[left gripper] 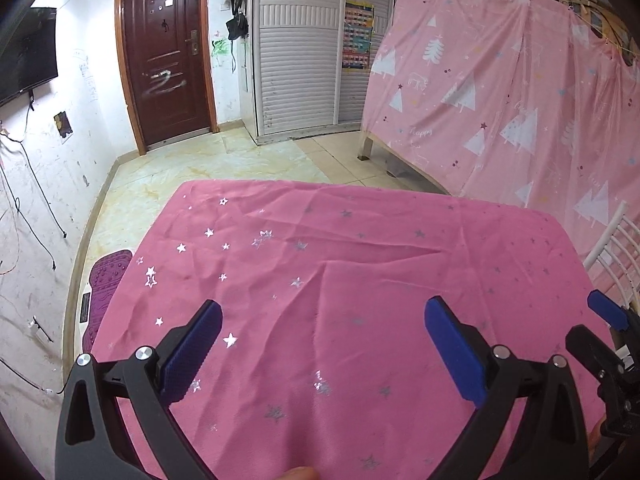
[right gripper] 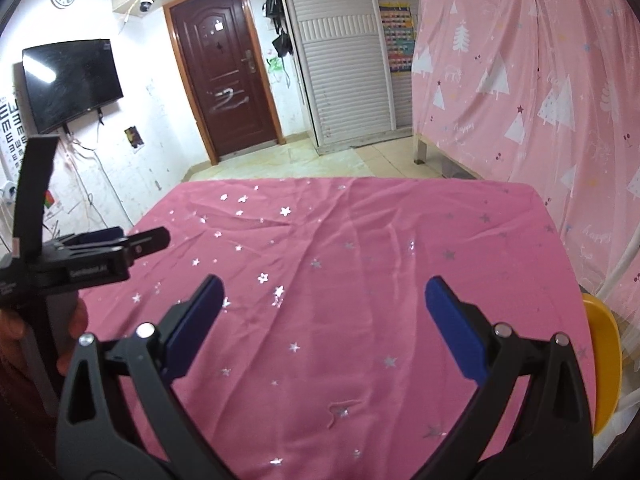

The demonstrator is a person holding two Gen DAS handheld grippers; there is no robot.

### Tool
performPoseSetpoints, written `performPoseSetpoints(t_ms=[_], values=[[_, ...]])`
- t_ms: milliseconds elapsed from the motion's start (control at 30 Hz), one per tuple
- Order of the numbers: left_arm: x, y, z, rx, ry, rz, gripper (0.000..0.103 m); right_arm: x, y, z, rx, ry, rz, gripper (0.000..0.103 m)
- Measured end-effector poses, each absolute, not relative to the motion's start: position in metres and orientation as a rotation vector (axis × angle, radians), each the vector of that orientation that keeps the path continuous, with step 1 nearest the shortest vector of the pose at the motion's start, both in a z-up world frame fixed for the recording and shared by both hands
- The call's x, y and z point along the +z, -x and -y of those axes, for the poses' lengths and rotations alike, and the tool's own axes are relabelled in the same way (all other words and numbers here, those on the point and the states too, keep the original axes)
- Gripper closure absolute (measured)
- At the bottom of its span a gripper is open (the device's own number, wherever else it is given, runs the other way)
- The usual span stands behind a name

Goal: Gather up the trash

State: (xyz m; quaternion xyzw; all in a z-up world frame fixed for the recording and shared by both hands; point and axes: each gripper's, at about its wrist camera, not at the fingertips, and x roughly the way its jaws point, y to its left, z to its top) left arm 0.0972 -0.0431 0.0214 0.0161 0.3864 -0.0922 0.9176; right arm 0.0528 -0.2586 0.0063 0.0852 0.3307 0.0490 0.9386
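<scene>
A table under a pink cloth (left gripper: 360, 280) with silver stars fills both views; the same cloth (right gripper: 360, 260) shows no trash on it. My left gripper (left gripper: 324, 312) hovers above the near part of the table, wide open, nothing between its blue pads. My right gripper (right gripper: 324, 292) is also wide open and empty over the near edge. In the right wrist view the left gripper (right gripper: 120, 240) appears from the side at the far left, held by a hand (right gripper: 72, 332). The right gripper's blue fingertip (left gripper: 608, 310) shows at the right edge of the left wrist view.
A yellow chair (right gripper: 604, 360) stands at the table's right side. A pink curtain (left gripper: 520, 100) with white trees hangs on the right. Beyond the table are tiled floor (left gripper: 240, 164), a brown door (left gripper: 168, 56) and a white louvred wardrobe (left gripper: 300, 52). A purple mat (left gripper: 106, 284) lies left of the table.
</scene>
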Motion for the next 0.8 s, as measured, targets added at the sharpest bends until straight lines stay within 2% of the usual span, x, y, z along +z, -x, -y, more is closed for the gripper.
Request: performPoseSetpoints(t_ms=[800], values=[[0.0,-0.092,0.035,-0.174,-0.027,-0.776,0.008,0.007,-0.05,0.245,0.105,-0.129,-0.682,0.006]])
